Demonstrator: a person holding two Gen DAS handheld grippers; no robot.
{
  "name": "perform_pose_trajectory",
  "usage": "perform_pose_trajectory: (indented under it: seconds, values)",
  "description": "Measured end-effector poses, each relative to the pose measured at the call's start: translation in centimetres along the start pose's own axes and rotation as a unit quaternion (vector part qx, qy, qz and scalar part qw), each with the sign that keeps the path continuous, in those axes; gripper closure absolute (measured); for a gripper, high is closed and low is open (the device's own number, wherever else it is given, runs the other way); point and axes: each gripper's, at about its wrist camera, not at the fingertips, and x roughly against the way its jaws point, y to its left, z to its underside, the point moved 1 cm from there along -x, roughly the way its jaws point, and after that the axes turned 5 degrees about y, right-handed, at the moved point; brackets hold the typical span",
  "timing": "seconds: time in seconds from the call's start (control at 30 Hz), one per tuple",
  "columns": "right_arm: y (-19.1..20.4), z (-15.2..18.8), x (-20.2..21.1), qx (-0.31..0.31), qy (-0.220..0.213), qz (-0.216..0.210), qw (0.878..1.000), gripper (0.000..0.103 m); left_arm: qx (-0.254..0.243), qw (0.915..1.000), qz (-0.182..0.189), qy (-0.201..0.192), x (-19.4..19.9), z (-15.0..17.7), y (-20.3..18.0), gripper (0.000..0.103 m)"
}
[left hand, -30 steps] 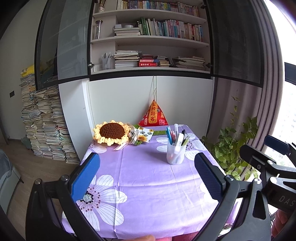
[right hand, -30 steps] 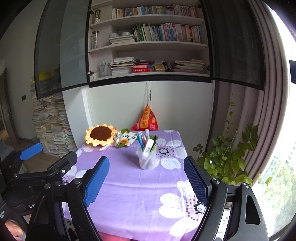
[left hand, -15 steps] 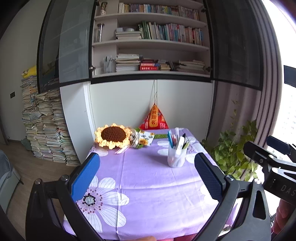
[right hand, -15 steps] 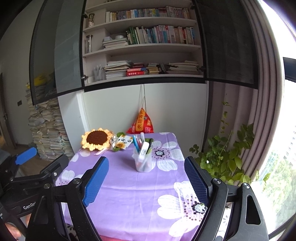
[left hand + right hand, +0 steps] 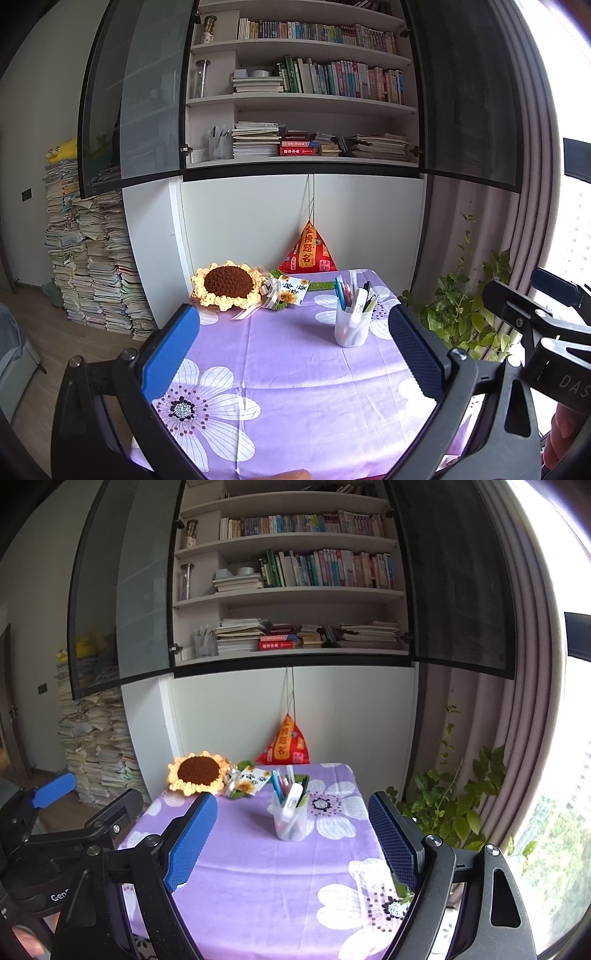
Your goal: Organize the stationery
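I hold two grippers low over the near edge of a table draped in a purple cloth with white flowers [image 5: 295, 369]. My left gripper [image 5: 295, 343] and my right gripper [image 5: 291, 836] both have their blue-padded jaws spread wide, with nothing between them.

A translucent white plastic cup [image 5: 290, 821], crammed with upright pens and markers, stands well ahead toward the table's far right side. From my right gripper it lies almost straight ahead; from my left it sits off to the right, so I judge my right hand the better placed to reach it. The pens' long axes point upward, leaning slightly.

Compared with a second ago, both views sit a little lower in frame; the cup has not moved.
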Motion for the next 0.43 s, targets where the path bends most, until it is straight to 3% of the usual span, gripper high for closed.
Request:
perform_pose_trajectory:
  seconds: [0.43]
  values:
    - [-0.06,0.06,-0.78,-0.007,0.017,0.008,1.000,0.018,-0.003,0.9999,0.002,0.010,-0.61,0.30,-0.14,0.001]
